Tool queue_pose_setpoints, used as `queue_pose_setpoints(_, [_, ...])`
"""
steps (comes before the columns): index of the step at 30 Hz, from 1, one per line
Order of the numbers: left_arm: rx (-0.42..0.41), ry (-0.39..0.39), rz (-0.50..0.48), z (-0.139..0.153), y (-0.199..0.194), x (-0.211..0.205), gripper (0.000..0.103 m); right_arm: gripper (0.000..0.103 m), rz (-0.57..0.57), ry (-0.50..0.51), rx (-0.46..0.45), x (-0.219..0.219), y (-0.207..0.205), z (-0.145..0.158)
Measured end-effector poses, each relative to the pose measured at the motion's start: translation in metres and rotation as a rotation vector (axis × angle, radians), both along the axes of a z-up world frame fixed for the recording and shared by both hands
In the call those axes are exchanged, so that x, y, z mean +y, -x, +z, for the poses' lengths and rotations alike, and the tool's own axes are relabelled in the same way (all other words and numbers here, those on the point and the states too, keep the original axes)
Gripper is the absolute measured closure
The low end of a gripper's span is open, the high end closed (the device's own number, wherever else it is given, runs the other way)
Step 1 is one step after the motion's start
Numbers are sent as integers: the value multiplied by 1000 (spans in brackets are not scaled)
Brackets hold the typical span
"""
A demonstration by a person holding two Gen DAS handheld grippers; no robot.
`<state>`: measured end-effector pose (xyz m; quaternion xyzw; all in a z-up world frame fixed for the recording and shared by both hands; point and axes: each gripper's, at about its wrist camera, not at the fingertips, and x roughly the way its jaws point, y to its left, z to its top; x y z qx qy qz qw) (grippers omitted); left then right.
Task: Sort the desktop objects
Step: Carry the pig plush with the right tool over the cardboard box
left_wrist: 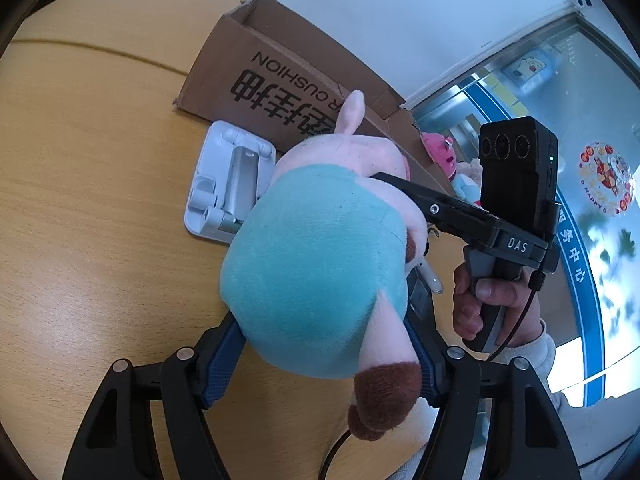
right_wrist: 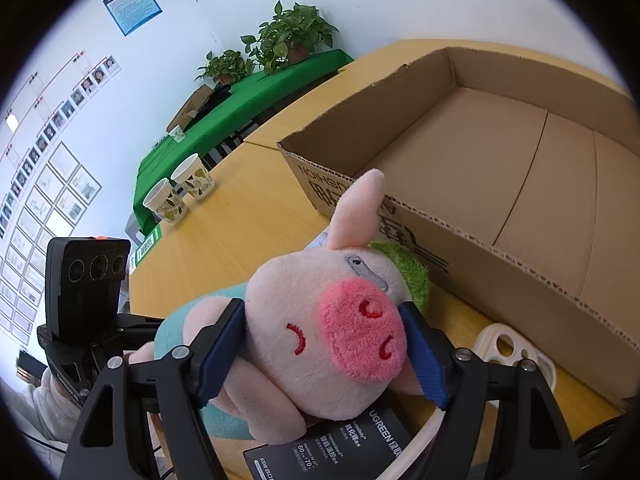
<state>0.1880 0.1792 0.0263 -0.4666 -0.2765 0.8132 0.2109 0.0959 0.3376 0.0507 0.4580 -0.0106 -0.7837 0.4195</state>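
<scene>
Plush toy: a pink pig plush toy in a teal shirt with brown feet [left_wrist: 316, 264] is lying on the tabletop at the centre of both views, just in front of the box.
Left hand-held gripper [left_wrist: 326, 356]: its blue pads are pressing on the toy's teal body from both sides at the bottom centre of the left wrist view, clenched on it.
Right hand-held gripper [right_wrist: 320, 356]: its blue pads are squeezing the toy's pink head, one on each cheek, at the lower centre of the right wrist view.
Person's hand [left_wrist: 480, 300]: it is gripping the right tool's handle at the right of the left wrist view.
Box: an open brown cardboard box with black lettering [right_wrist: 520, 184] is sitting in the upper right, its inside bare.
Stand: a white plastic folding stand [left_wrist: 228, 188] is lying just left of the toy.
Tabletop: the light wooden tabletop [left_wrist: 100, 200] is carrying two patterned paper cups [right_wrist: 180, 194] in the left of the right wrist view.
Packet: a black printed packet [right_wrist: 340, 444] is lying under the toy's head at the bottom.
</scene>
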Motion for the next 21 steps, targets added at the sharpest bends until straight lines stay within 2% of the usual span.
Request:
queue_pose_setpoints(4, [21, 46, -5, 15, -3, 11, 35, 37, -10, 10, 33, 5, -9, 2])
queue_pose_setpoints(6, [58, 50, -9, 32, -1, 15, 35, 38, -20, 24, 68, 9, -12, 12])
queue_pose_setpoints(12, [225, 98, -28, 99, 31, 28, 35, 38, -62, 92, 232, 28, -2, 83])
queue_pose_setpoints(16, [312, 120, -14, 142, 79, 29, 35, 38, -63, 92, 334, 33, 45, 134])
queue_pose_setpoints(21, [372, 145, 21, 185, 147, 23, 35, 38, -35, 76, 438, 30, 121, 184])
